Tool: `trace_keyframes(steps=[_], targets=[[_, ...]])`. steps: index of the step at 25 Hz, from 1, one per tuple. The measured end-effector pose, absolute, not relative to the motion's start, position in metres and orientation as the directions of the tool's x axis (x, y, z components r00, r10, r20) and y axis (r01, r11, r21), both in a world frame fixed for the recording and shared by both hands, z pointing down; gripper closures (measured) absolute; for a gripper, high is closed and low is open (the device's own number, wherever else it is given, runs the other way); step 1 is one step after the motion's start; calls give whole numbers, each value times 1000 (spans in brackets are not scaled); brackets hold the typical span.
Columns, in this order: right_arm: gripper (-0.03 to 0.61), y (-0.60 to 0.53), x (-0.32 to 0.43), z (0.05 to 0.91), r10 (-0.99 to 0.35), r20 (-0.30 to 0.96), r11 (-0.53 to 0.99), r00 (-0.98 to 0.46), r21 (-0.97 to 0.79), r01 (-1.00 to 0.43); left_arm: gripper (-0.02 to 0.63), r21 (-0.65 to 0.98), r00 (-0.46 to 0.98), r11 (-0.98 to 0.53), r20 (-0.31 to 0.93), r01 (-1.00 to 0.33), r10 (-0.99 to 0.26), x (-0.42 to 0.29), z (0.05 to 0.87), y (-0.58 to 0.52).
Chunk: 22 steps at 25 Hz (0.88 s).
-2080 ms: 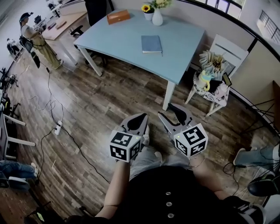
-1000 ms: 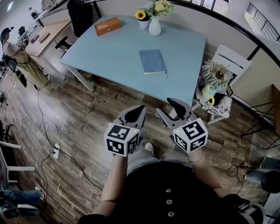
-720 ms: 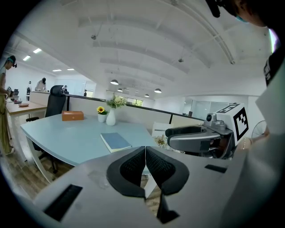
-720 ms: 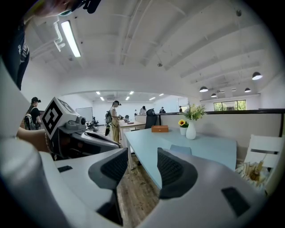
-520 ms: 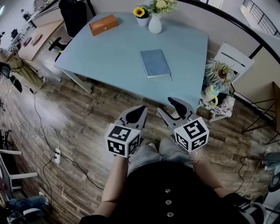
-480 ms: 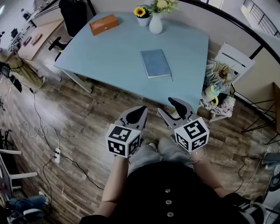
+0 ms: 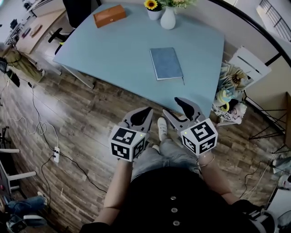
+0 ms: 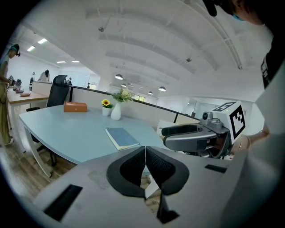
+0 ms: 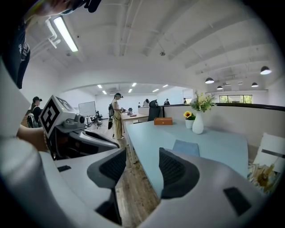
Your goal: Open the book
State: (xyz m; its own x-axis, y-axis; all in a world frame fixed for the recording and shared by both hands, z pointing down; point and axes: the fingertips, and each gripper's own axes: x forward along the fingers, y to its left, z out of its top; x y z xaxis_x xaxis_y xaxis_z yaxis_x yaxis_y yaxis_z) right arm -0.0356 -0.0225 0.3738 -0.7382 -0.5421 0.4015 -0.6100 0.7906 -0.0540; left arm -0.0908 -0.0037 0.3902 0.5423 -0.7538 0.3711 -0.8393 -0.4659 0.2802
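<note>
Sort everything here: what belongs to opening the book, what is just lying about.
Job: book; table under it; left gripper, shut; right gripper, open.
Lying about: orange box; white vase; sunflower pot; white chair.

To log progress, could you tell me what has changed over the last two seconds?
The person has walked toward the table; the book now lies nearer. Nothing was grasped. Unchanged: book closed, left gripper shut, right gripper open, both empty.

No readable text anywhere. Book [image 7: 166, 63], upper centre — cover blank. Marker cubes [image 7: 128, 143], lower centre — black-and-white square patterns only. Orange box [image 7: 109, 15], upper left: print unresolvable.
</note>
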Motion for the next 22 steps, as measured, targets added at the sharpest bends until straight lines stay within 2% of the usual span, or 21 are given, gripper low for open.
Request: trace_keyframes(steps=[22], targets=[[357,-159,-53,381,-440,409,856,-799,-78,-511,600,250,467,-396,401,-884,-788,-99,391,-136]])
